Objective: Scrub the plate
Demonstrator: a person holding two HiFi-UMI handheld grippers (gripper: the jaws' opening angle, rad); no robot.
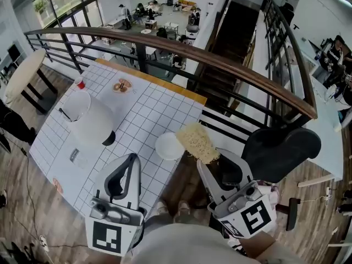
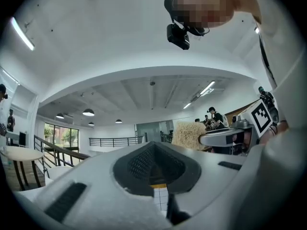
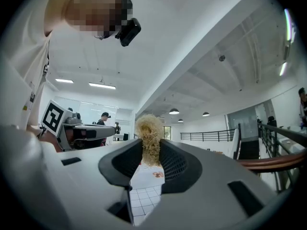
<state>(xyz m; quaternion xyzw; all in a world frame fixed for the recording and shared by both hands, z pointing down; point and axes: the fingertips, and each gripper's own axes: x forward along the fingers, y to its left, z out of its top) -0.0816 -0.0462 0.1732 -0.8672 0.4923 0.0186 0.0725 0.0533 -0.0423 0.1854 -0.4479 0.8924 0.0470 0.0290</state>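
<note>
**Scrubber poised at the plate's edge, plate not yet steadied**

The right gripper (image 1: 211,160) has its jaws clamped on the lower end of a straw-coloured fibrous scrubber (image 1: 197,141), and most of the pad stands free above the tips. The left gripper (image 1: 133,158) has its jaws pressed together with nothing between them.

The plate (image 1: 165,146) is small, white and round. It lies on the gridded worktop (image 1: 154,109) near its lower right edge, just left of centre in the head view. There the scrubber overlaps the plate's right rim. Whether the pad touches the plate or hangs above it cannot be told, and both gripper cameras look up and out over the hall rather than down at the plate. The left jaws sit below and left of the plate, apart from it.

To scrub well, I judge the right gripper should tip its pad down so the free fibres lie flat on the plate's face, then work in small circles with light pressure. The plate looks light and lies close to the worktop's edge, so it could slide off. The left jaws should therefore open and pin or pinch the near rim first.
</note>
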